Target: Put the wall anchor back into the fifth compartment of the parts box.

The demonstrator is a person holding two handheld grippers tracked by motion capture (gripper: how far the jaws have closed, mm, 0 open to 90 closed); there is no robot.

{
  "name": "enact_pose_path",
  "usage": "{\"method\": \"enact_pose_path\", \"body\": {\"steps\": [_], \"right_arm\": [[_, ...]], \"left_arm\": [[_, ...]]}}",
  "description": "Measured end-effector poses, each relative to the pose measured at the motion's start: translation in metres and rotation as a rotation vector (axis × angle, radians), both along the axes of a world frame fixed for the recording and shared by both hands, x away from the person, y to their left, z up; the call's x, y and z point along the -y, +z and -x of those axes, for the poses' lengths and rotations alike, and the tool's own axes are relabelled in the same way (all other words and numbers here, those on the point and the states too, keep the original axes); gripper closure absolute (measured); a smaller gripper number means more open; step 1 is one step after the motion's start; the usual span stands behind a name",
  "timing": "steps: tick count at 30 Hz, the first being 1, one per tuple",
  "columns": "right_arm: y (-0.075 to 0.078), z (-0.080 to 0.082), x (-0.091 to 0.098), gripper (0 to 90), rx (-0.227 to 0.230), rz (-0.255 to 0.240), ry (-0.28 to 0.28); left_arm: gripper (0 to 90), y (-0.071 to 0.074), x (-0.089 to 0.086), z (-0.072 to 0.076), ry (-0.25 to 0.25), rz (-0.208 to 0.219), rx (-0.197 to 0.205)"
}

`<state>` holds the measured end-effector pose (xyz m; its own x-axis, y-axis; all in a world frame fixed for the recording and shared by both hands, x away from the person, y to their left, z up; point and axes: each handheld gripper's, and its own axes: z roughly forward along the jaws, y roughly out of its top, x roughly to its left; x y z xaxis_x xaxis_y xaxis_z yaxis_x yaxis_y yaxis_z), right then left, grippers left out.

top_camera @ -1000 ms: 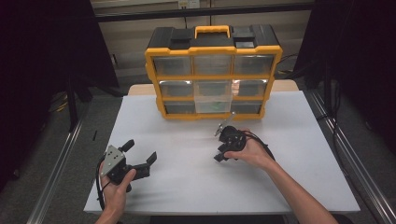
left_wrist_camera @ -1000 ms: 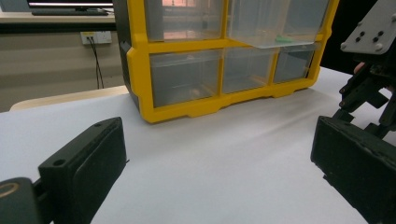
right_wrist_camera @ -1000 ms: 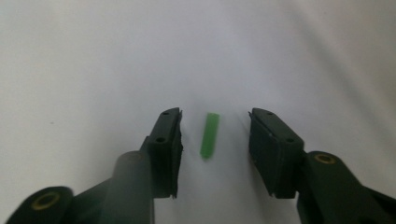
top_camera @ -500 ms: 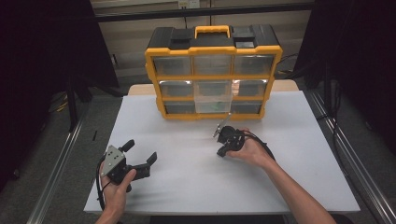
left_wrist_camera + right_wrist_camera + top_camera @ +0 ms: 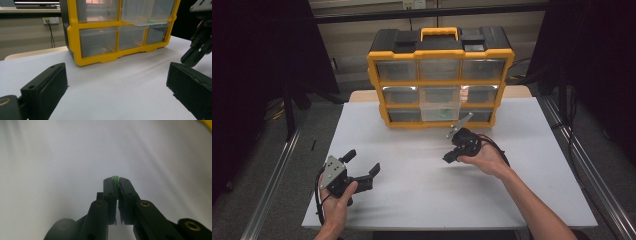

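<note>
My right gripper (image 5: 117, 181) is shut on a small thin green piece (image 5: 115, 178) that peeks out between its pad tips, just above the white table (image 5: 50, 157). In the high view the right gripper (image 5: 449, 158) points down and left, in front of the yellow and black drawer organizer (image 5: 439, 75). The organizer's middle drawer (image 5: 439, 106) stands pulled out, with something green (image 5: 151, 20) inside. My left gripper (image 5: 362, 162) rests open at the table's front left, nothing between its jaws (image 5: 117, 83). Off to its right is the right gripper (image 5: 197, 47).
The organizer (image 5: 100, 57) stands at the back of the white table (image 5: 412, 200), its other clear drawers shut. Metal rails run along both sides of the table, with dark floor beyond.
The right hand has lifted a little off the table, towards the organizer. The left hand has stayed where it was.
</note>
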<state>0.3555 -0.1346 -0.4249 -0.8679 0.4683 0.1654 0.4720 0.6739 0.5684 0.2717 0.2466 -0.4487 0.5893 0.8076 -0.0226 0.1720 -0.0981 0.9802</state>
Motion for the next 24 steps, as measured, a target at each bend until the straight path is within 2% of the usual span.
{"method": "enact_pose_path", "body": {"steps": [3, 5, 8, 12, 19, 24], "right_arm": [[0.014, -0.001, 0.004, 84.7, 0.058, -0.048, 0.047], [0.027, 0.0, 0.007, 84.7, 0.071, -0.088, 0.047], [0.047, 0.0, 0.012, 84.8, 0.114, -0.135, 0.057], [0.076, -0.003, 0.017, 84.8, 0.168, -0.179, 0.061], [0.122, -0.01, 0.017, 84.7, 0.249, -0.21, 0.068], [0.139, -0.021, 0.013, 84.7, 0.268, -0.193, 0.061]], "left_arm": [[3.4, 0.0, 0.0, 0.0, 0.004, -0.002, 0.0], [3.4, 0.0, 0.0, 0.0, 0.003, -0.003, 0.001], [3.4, 0.0, 0.0, 0.0, 0.001, 0.001, 0.0], [3.4, 0.0, 0.0, 0.0, 0.005, -0.004, -0.001], [3.4, 0.0, -0.001, 0.001, -0.001, -0.002, -0.003], [3.4, 0.0, -0.001, 0.0, -0.004, 0.01, 0.002]]}}
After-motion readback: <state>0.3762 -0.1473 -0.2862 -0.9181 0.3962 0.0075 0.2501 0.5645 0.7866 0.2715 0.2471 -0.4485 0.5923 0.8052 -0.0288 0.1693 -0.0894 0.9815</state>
